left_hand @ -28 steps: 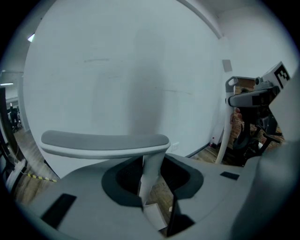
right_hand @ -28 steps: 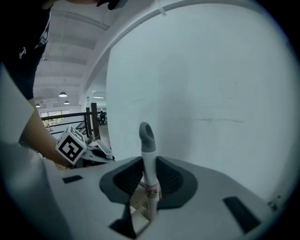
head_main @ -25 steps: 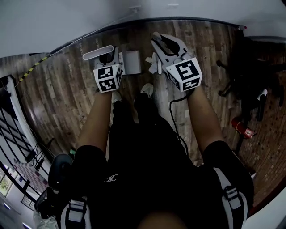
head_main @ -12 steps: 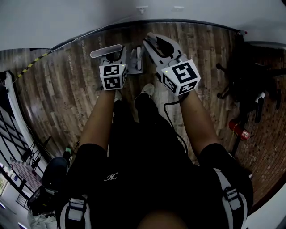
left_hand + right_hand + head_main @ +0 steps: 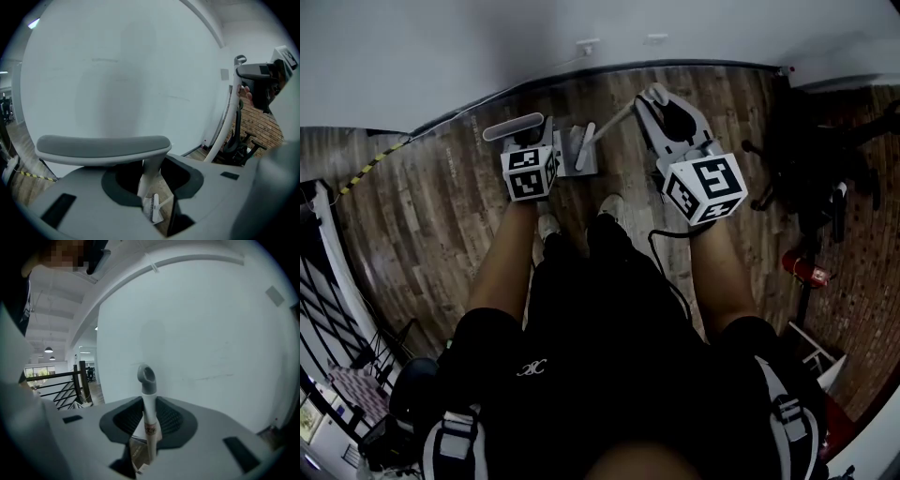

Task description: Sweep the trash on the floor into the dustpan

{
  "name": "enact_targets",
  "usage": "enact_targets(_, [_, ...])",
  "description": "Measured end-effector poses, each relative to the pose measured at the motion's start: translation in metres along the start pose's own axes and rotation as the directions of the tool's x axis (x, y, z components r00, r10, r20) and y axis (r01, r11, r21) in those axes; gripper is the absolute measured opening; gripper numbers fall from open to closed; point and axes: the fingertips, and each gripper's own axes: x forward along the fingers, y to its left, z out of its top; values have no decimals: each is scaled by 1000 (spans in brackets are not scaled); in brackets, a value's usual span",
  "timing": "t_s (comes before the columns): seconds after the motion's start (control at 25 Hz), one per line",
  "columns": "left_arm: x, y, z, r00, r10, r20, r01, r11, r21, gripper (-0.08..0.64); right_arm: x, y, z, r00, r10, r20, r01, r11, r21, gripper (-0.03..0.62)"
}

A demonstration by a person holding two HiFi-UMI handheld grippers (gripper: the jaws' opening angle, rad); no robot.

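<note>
In the head view my left gripper (image 5: 529, 133) is shut on the upright handle of the grey dustpan (image 5: 577, 152), which rests on the wood floor near the wall. In the left gripper view the handle's wide grey grip (image 5: 103, 143) crosses above the jaws and its stem runs down between them. My right gripper (image 5: 662, 105) is shut on the white broom handle (image 5: 614, 120), which slants down-left to the dustpan. The handle's grey ring end (image 5: 146, 375) stands above the jaws in the right gripper view. The brush head (image 5: 153, 209) lies at the dustpan. I see no loose trash on the floor.
A white wall with a dark skirting (image 5: 581, 77) runs just beyond the dustpan. A black chair base (image 5: 797, 178) and a red object (image 5: 806, 268) stand at the right. Yellow-black tape (image 5: 380, 159) and a railing (image 5: 328, 244) are at the left. My shoes (image 5: 609, 204) are behind the dustpan.
My right gripper has swung to the right and farther out, and the broom now slants into the dustpan. The white scraps beside the dustpan a second ago are out of sight.
</note>
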Motion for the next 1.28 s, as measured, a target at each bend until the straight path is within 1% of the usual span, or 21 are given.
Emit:
enact_targets(0.12, [-16, -1, 19, 1000, -14, 18, 14, 1000, 4, 118, -24, -2, 31, 997, -60, 42, 60, 998, 6, 98])
enact_targets(0.24, [-25, -4, 49, 998, -36, 44, 35, 999, 38, 118, -42, -11, 63, 987, -131, 96, 130, 991, 12, 98])
enact_targets(0.4, [-48, -12, 90, 996, -57, 68, 51, 995, 89, 117, -71, -23, 98, 964, -213, 158, 212, 977, 25, 98])
enact_targets(0.52, [-69, -18, 125, 993, -65, 96, 54, 992, 117, 117, -90, -34, 112, 942, -271, 198, 271, 962, 31, 98])
enact_targets(0.68, [-93, -33, 172, 985, -103, 138, 78, 981, 177, 114, -111, -53, 112, 905, -354, 237, 349, 935, 63, 100])
enact_targets(0.76, [-103, -43, 189, 981, -127, 149, 95, 974, 206, 114, -119, -62, 105, 891, -394, 224, 388, 919, 69, 98])
enact_targets(0.88, [-112, -54, 208, 976, -146, 162, 107, 967, 230, 114, -126, -71, 98, 875, -442, 195, 438, 896, 70, 98])
enact_targets(1.0, [-111, -64, 218, 969, -185, 166, 142, 960, 241, 112, -131, -75, 93, 867, -466, 177, 463, 884, 63, 98])
enact_targets(1.08, [-107, -71, 218, 964, -212, 159, 168, 954, 250, 112, -137, -79, 88, 861, -479, 171, 475, 878, 65, 98])
enact_targets(1.28, [-101, -86, 216, 961, -234, 144, 191, 946, 264, 110, -154, -89, 80, 846, -506, 168, 497, 862, 95, 98])
